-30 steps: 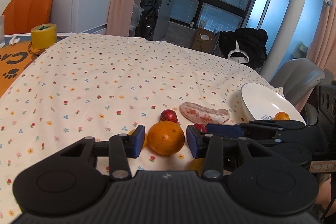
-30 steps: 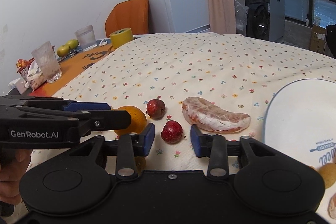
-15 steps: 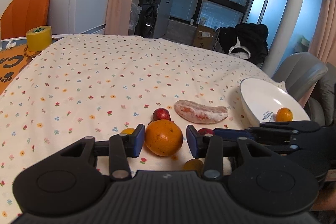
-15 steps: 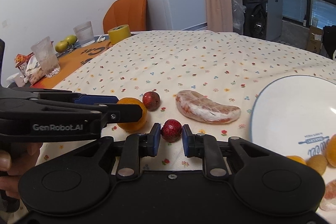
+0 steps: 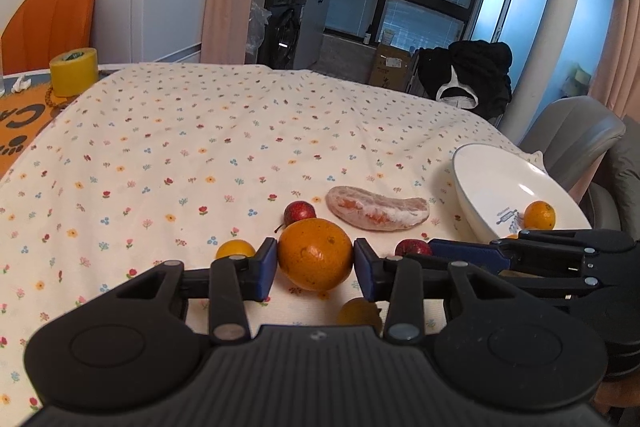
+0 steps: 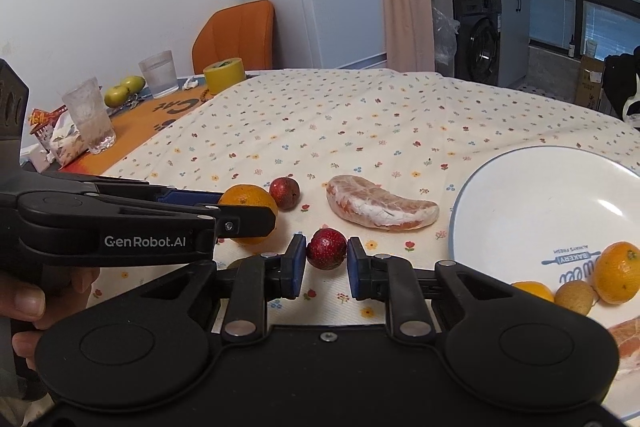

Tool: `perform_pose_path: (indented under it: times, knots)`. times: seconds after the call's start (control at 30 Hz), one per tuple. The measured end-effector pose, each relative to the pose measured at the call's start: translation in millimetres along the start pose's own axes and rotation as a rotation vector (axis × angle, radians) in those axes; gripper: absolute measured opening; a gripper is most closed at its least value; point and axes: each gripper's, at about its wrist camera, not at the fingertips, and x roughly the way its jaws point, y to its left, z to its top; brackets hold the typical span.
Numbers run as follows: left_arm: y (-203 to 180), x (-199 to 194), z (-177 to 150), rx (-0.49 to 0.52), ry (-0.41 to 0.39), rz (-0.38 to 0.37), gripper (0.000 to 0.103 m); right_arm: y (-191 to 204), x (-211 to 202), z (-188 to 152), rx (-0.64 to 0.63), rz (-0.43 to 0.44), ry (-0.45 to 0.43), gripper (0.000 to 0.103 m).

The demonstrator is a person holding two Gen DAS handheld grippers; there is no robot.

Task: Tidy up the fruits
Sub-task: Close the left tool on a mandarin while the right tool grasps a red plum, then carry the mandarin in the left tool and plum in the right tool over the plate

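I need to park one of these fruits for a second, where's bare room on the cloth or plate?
The floral cloth is bare from the pomelo segment back to the yellow tape roll. The white plate is bare at its far half. It is crowded around the big orange and red fruit.

Large round orange (image 5: 315,253): on cloth, left of white round ceramic plate (image 6: 532,195).
Peeled pink pomelo segment (image 6: 380,202): lying flat, just left of plate.
Two small red fruits (image 6: 326,248) (image 6: 284,192): left of segment.
Small oranges (image 6: 616,271): on plate.
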Motion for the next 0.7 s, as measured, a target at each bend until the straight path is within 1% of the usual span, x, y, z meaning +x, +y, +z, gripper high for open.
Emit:
perform_pose_path:
  times: [0.3, 0.7]
  knots:
    - [-10, -18, 7, 0.014, -0.041, -0.007, 0.039, -1, -19, 3, 0.001, -0.011, -0.043, 0.02]
    - [-35, -27, 12, 0.045, -0.07, -0.042, 0.039, -26, -49, -2, 0.04, -0.073, -0.082, 0.02]
